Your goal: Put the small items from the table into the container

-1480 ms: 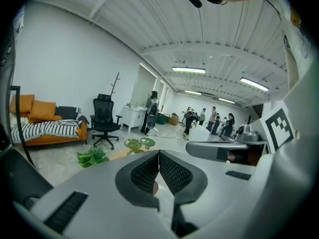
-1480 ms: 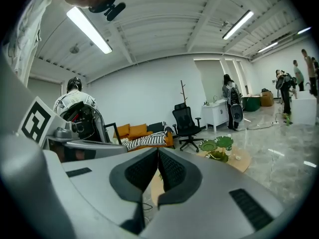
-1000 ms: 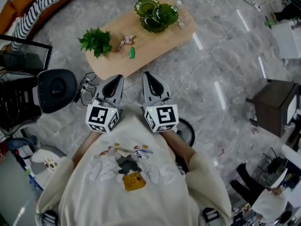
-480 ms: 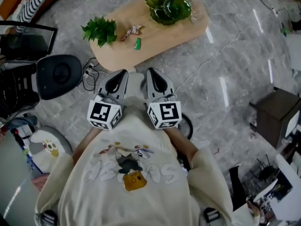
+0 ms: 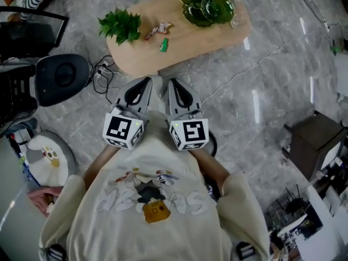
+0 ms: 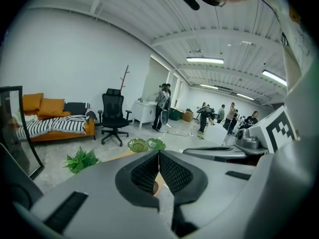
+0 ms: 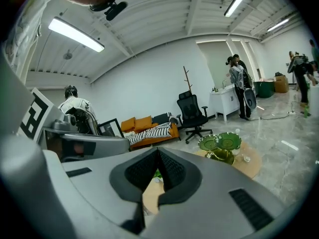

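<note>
Both tools, the left gripper (image 5: 145,81) and right gripper (image 5: 171,84), were closed and empty, held together just short of the table (image 5: 201,37), seemingly before any pick. The wrapped candy (image 5: 157,30) and green piece (image 5: 163,45) lay mid-table, and the green glass container (image 5: 206,7) stood at its far end.

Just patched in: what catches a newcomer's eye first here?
The left gripper and right gripper sit side by side mid-frame in the head view, jaws shut and empty. Beyond them, a wooden table carries green glass dishes at its right end, a leafy plant at its left, and a wrapped sweet and a green packet between.
</note>
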Tool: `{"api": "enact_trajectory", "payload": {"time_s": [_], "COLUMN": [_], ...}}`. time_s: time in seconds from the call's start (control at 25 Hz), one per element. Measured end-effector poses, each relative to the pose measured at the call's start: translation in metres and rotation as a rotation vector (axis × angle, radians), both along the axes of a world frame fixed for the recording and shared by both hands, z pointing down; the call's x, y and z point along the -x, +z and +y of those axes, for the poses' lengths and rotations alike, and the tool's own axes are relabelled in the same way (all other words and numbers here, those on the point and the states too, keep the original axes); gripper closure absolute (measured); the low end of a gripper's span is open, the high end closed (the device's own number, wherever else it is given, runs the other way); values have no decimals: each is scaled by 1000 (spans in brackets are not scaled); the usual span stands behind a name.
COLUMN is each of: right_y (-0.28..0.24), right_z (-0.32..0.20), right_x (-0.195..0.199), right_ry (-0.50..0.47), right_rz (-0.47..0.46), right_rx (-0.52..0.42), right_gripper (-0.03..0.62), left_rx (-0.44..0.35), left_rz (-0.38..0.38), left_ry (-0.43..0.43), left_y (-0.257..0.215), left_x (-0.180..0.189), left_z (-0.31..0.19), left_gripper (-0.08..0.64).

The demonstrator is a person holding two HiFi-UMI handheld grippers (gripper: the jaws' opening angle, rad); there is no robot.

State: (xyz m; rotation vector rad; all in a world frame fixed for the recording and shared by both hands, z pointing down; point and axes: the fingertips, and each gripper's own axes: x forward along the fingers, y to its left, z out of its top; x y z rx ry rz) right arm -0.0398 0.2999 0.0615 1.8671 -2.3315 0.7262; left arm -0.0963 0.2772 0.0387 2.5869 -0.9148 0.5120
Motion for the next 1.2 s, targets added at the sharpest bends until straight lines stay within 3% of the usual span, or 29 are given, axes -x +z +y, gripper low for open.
{"api": "enact_trajectory", "payload": {"time_s": [0.24, 0.96, 1.2], "right_y": [19, 82, 100], "right_z": [-8, -59, -73], "right_x": [19, 38, 40], "right_ry": [-25, -23, -14], "right_rz": [-5, -14, 16], "right_rx": [52, 138, 143], "right_gripper": [586, 586, 586], "left_rx": [64, 126, 180], "left_rz": [-2, -11, -20], "left_ry": [-6, -76, -89], "left_y": [24, 99, 134], "left_x": [9, 27, 35], "left_z": [-12, -67, -67], "left_gripper": [551, 551, 551]}}
